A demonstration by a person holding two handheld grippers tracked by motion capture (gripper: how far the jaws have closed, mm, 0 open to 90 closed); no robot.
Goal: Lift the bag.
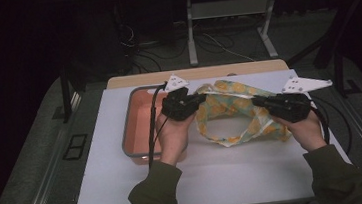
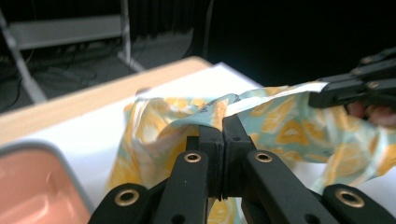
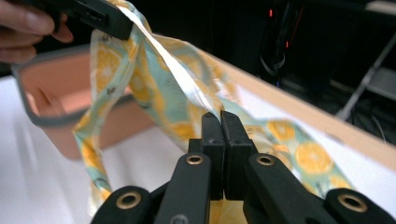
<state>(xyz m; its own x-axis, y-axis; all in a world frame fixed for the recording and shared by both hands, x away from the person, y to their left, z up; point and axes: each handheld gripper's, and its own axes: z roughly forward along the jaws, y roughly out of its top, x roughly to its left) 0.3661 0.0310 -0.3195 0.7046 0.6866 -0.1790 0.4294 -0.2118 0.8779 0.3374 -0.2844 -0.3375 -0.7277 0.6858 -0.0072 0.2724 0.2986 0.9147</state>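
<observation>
A light teal cloth printed with orange slices (image 1: 230, 108) hangs stretched between both grippers above the white mat. My left gripper (image 1: 201, 98) is shut on the cloth's edge near the pink tub; its own view has the cloth (image 2: 154, 126) pinched at the jaw tips (image 2: 222, 122). My right gripper (image 1: 255, 102) is shut on the opposite edge, where the cloth (image 3: 163, 88) runs taut from its tips (image 3: 220, 117) up to the other gripper (image 3: 84, 14). From the left gripper view the right gripper (image 2: 355, 88) clamps the far end.
A pink tub with a grey rim (image 1: 136, 126) sits at the mat's left side, just behind my left hand. The white mat (image 1: 226, 178) covers a wooden table (image 1: 196, 73). Table legs and cables lie on the floor beyond.
</observation>
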